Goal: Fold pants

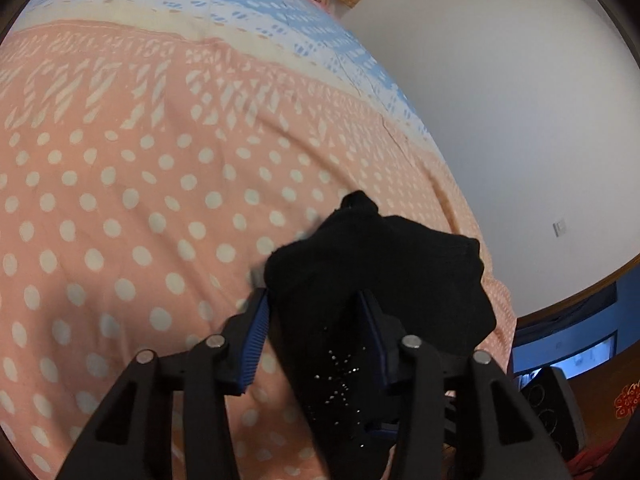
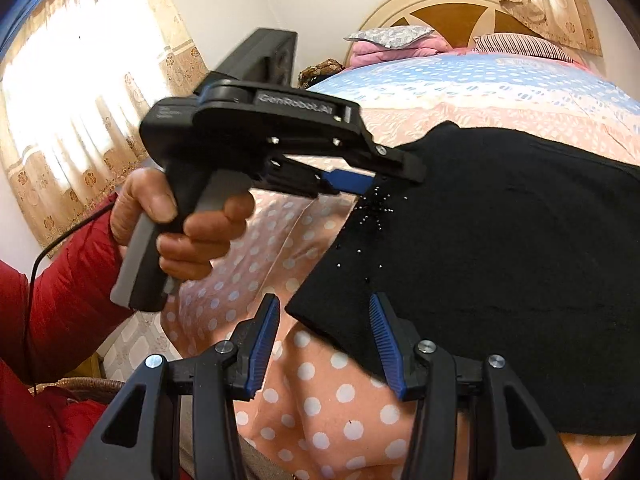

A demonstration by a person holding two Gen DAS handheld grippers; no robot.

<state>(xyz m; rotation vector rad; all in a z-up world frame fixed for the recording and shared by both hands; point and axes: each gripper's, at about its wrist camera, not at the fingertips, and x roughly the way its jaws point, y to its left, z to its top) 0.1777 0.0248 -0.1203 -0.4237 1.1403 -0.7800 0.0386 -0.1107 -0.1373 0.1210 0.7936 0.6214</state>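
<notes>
At the left, clamps the left gripper (image 1: 313,293) on a raised bunch of the black pants (image 1: 380,264), fingers partly closed around it. Seems to bite only near the tip of one pad (image 1: 258,328), and leaves the dotted bedspread (image 1: 120,200) showing through lower down. Risks losing the cloth on any lift: a thin hold on soft knit, with most of the garment's weight behind it. Risks also rubbing the sparkly studs (image 2: 372,208) against the ribbed pad and snagging them.

Across the middle, finds the pants spread flat and dark on the bedspread, close to its near edge, with one corner pointing toward the right wrist camera. Could drag the cover up with the garment if the jaws dig too deep.

At the right, holds the right gripper (image 2: 324,299) with fingers spread, pinching nothing. Straddles that near corner, touching or overlapping cloth at one pad and standing clear of it at the other. Could close on too little cloth, or miss the corner altogether should a tug from the left slide it away. Would skew the fold by lifting one side before the other has a hold.
</notes>
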